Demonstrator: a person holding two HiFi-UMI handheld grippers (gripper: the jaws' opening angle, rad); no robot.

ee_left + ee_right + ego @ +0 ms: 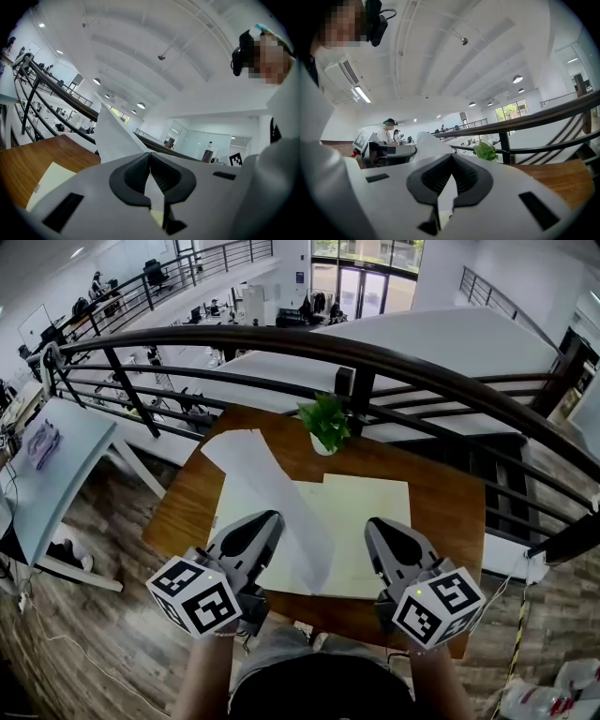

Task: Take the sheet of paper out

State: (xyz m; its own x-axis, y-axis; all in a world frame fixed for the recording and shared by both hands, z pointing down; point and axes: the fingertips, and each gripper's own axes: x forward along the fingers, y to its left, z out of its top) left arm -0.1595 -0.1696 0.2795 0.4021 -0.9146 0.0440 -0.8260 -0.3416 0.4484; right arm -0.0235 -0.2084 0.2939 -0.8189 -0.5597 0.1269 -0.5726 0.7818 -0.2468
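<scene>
Left gripper (271, 519) has its fingers clenched on the long white sheet of paper (272, 498). In the left gripper view the paper runs straight up out of the closed pads (161, 176).

Right gripper (376, 527) also has its fingers clenched, on a thin pale edge. Its position in the head view suggests this is the pale yellow paper folder (370, 521), but I can't confirm it.

The folder lies flat on the brown wooden tabletop (441, 502), and the right gripper is over its near-right part.

Key geometry: the sheet's long axis runs diagonally. The near end sits at the folder's front edge, about mid-tabletop. The far end lies past the folder's far-left corner, toward the railing. The sheet crosses on top of the folder's left half, so most of it looks out already.

The left gripper is on the sheet's left long edge, close to the near end. The right gripper is well apart from the sheet.

Judgement: the left side does the pull, along that diagonal, up and away to the far left. The right only anchors the folder. Risk is a skewed pull from the one-edge grip — the paper could crease.
</scene>
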